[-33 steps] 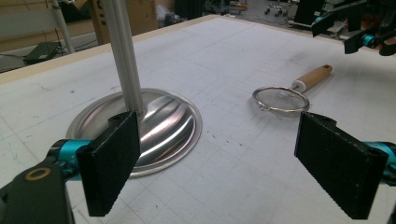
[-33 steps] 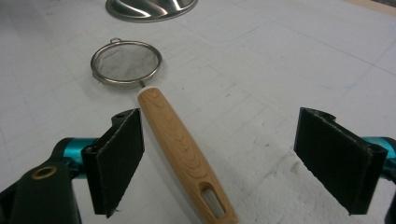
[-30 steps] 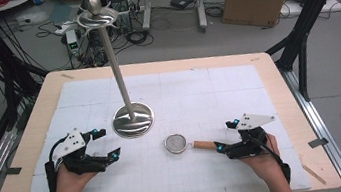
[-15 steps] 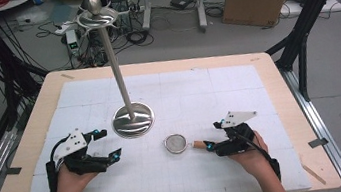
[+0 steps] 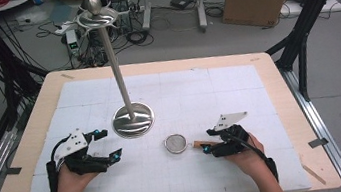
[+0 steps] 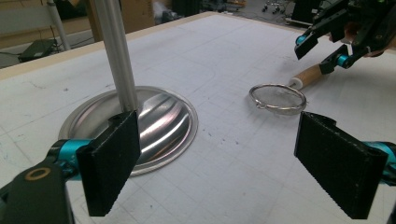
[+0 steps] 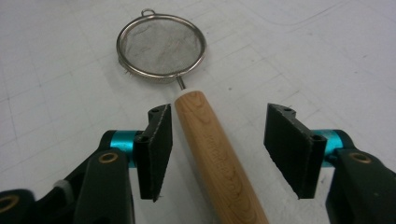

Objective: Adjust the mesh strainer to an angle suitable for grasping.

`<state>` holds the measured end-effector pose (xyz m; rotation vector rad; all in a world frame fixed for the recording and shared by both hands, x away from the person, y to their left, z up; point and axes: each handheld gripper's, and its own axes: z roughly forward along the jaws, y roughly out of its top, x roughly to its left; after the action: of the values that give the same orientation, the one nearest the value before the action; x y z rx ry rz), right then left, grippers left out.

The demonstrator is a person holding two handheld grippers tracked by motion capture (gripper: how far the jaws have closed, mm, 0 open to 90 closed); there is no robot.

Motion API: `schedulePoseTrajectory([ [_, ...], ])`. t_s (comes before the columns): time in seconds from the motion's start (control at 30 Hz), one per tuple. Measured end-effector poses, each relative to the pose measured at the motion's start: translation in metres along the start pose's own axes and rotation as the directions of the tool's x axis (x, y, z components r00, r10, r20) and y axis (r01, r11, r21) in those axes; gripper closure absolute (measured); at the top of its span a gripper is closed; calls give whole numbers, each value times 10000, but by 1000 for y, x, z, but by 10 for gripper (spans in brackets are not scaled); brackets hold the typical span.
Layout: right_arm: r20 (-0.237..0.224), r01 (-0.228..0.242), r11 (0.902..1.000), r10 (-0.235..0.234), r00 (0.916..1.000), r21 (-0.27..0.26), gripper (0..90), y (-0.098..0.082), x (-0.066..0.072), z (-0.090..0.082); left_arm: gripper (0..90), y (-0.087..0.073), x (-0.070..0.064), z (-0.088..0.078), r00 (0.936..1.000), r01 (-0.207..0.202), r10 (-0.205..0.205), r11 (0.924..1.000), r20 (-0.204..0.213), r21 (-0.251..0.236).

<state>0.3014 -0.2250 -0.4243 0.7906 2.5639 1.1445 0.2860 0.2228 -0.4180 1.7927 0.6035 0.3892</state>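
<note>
Strainer (image 7: 161,45) lies flat on the table (image 5: 236,74), mesh bowl ahead of the right gripper (image 7: 217,149), wooden handle (image 7: 217,154) running back between its two jaws. Jaws have just been closing and now stand about half open: left pad looks to be right at the handle, right pad clearly apart from it, so no grip yet. Handle sits off-centre, nearer the left pad, probably because the approach came in slightly skewed; closing further should centre it. Grabbing the handle rather than the rim makes sense, it's the thick, graspable part. Left gripper (image 5: 100,146) hangs wide open, nothing between the pads, parked with the metal stand (image 5: 131,116) just ahead of it and the strainer off to its right, well clear of the pickup.
</note>
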Motion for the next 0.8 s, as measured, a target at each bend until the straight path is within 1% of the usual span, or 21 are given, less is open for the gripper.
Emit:
schedulePoseTrajectory([
  [0.07, -77, 57, 9996, -55, 10000, 273, 449, 1, 1, 4, 153, 0, 0, 0, 10000, 13, -13, 10000, -21, 17],
  [0.13, -118, 101, 9989, -96, 9999, 458, 456, 2, 1, 7, 153, 0, 0, 0, 10000, 25, -25, 10000, -33, 31],
  [0.17, -118, 101, 9989, -96, 9999, 458, 456, 2, 1, 7, 153, -1, 0, 0, 10000, 27, -27, 10000, -37, 39],
  [0.2, -131, 141, 9978, -133, 9998, 643, 471, 3, 1, 9, 153, -1, 0, 1, 10000, 34, -34, 10000, -29, 54],
  [0.27, -174, 175, 9964, -161, 9997, 827, 486, 3, 1, 11, 153, -1, 0, 1, 10000, 53, -53, 10000, -18, 58],
  [0.33, -170, 227, 9956, -212, 9996, 915, 494, 3, 0, 12, 153, -1, 0, 1, 10000, 45, -45, 10000, -13, 69],
  [0.4, -266, 289, 9930, -260, 9993, 1144, 527, 3, 2, 15, 153, -1, 0, 1, 10000, 48, -48, 10000, -15, 75],
  [0.5, -319, 360, 9917, -323, 9990, 1233, 555, 5, 3, 16, 153, -1, 0, 1, 10000, 55, -55, 10000, -1, 61],
  [0.67, -345, 385, 9897, -341, 9988, 1377, 577, 7, 2, 19, 153, -1, 0, 0, 10000, 45, -44, 10000, -10, 63],
  [0.7, -402, 379, 9890, -325, 9987, 1427, 600, 8, 2, 19, 154, -1, 0, 0, 10000, 45, -45, 10000, -5, 61],
  [0.8, -512, 419, 9893, -351, 9981, 1398, 609, 8, 2, 20, 153, -1, 0, 1, 10000, 81, -81, 10000, 8, 45],
])
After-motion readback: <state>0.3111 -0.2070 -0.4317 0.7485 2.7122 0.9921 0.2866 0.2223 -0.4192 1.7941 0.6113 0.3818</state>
